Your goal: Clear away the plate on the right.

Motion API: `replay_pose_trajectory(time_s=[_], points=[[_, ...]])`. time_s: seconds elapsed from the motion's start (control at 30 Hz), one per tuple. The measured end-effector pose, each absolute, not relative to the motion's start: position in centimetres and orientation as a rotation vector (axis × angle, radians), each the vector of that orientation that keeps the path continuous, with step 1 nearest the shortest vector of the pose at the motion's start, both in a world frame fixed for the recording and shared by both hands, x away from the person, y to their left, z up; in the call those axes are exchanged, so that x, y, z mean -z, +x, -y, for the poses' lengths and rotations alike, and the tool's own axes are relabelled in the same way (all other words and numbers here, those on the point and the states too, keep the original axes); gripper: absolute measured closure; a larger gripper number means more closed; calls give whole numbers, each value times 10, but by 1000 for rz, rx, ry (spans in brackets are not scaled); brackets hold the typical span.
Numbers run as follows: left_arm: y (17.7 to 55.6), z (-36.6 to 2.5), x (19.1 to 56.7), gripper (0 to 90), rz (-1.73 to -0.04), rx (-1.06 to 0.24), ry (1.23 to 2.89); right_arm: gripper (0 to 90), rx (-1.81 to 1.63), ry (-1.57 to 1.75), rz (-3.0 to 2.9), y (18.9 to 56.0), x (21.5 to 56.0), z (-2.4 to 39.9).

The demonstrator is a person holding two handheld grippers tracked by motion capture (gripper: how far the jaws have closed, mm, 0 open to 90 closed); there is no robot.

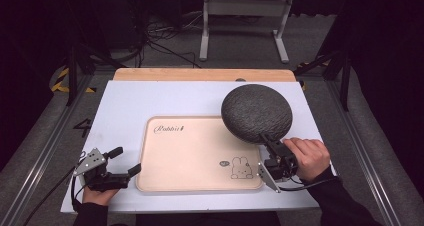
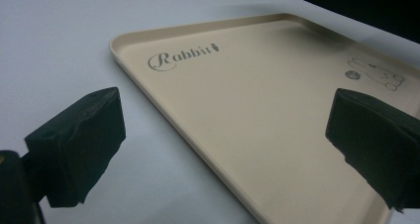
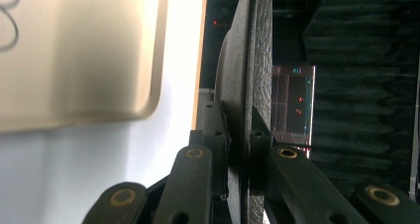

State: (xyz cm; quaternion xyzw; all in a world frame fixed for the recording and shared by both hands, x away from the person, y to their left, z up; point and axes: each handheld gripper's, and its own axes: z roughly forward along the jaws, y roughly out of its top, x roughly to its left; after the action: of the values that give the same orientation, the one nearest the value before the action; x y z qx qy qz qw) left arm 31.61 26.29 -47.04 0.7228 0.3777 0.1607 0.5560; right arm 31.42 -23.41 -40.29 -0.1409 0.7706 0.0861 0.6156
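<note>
The right gripper (image 1: 268, 145) has its jaws pinched on the near edge of a dark round plate (image 1: 256, 112), held up over the far right corner of the beige tray (image 1: 195, 161); it may be a lid. The left gripper (image 1: 122, 161) rests on the white table (image 1: 125, 106) just left of the tray's edge, jaws wide apart and holding nothing. The tray's flat middle is bare.
</note>
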Motion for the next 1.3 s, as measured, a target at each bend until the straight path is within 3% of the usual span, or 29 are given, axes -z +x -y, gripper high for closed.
replay_pose_trajectory(time_s=[1.3], points=[[316,-263,470,30,-885,-376,1717,843,-386,-500,-1761,293,402,156]])
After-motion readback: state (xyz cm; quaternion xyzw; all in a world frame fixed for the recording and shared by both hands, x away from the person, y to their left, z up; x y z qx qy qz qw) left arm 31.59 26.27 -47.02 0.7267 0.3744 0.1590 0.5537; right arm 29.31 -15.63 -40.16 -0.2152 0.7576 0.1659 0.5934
